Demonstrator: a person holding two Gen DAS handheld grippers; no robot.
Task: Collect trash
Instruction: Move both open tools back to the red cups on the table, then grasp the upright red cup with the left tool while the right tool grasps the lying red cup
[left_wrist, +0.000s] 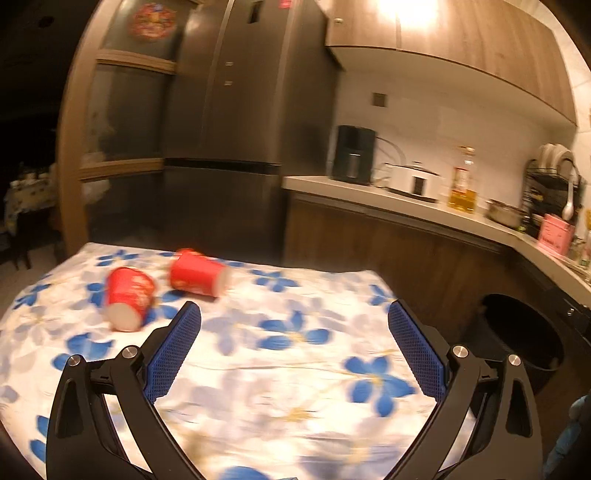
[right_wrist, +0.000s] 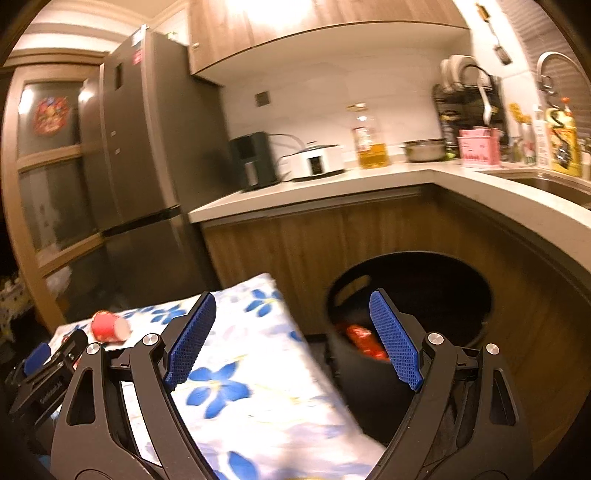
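Note:
Two red paper cups lie on their sides on the flowered tablecloth (left_wrist: 277, 369): one cup (left_wrist: 127, 297) at the left, a second cup (left_wrist: 197, 273) just right of it. My left gripper (left_wrist: 293, 314) stands open and empty above the cloth, nearer than both cups. My right gripper (right_wrist: 291, 306) is open and empty, straddling the table's right edge and the black bin (right_wrist: 406, 295) on the floor. Red trash (right_wrist: 364, 341) lies inside that bin. One red cup (right_wrist: 109, 326) shows far left in the right wrist view, with the left gripper (right_wrist: 48, 362) beside it.
The black bin (left_wrist: 524, 339) stands right of the table, against wooden cabinets. The countertop (right_wrist: 332, 184) carries a dark appliance (right_wrist: 255, 160), a white cooker (right_wrist: 316, 160), an oil bottle (right_wrist: 369, 140) and a pink box (right_wrist: 478, 149). A tall fridge (left_wrist: 236, 110) stands behind the table.

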